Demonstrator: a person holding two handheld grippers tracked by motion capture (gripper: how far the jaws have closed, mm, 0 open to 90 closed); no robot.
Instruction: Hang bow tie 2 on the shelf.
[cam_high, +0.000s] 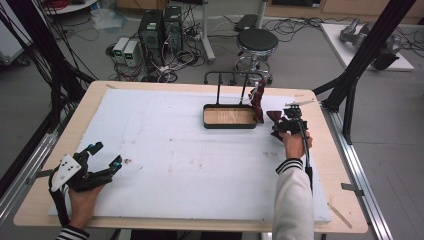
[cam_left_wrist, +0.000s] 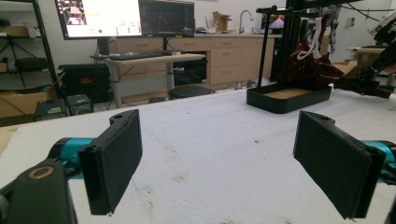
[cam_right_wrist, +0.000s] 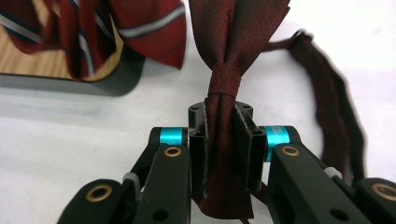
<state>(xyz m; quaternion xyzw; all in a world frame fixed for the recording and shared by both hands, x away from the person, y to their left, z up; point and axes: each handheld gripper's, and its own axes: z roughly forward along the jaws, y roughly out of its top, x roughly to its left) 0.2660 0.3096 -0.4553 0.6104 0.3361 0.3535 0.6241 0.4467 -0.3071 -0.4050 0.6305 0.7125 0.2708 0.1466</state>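
From above, the right gripper (cam_high: 283, 125) sits just right of the black tray (cam_high: 229, 117), its fingers clamped on a dark red bow tie (cam_high: 274, 117). Left gripper view: fingers (cam_left_wrist: 113, 158) spread wide, empty. Right gripper view: the bow tie (cam_right_wrist: 227, 79) is pinched beside the tray (cam_right_wrist: 112, 77).

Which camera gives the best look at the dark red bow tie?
The right gripper view: the bow tie sits close up, clamped between the right gripper. The high view shows it small; the left gripper view, distant and unclear.
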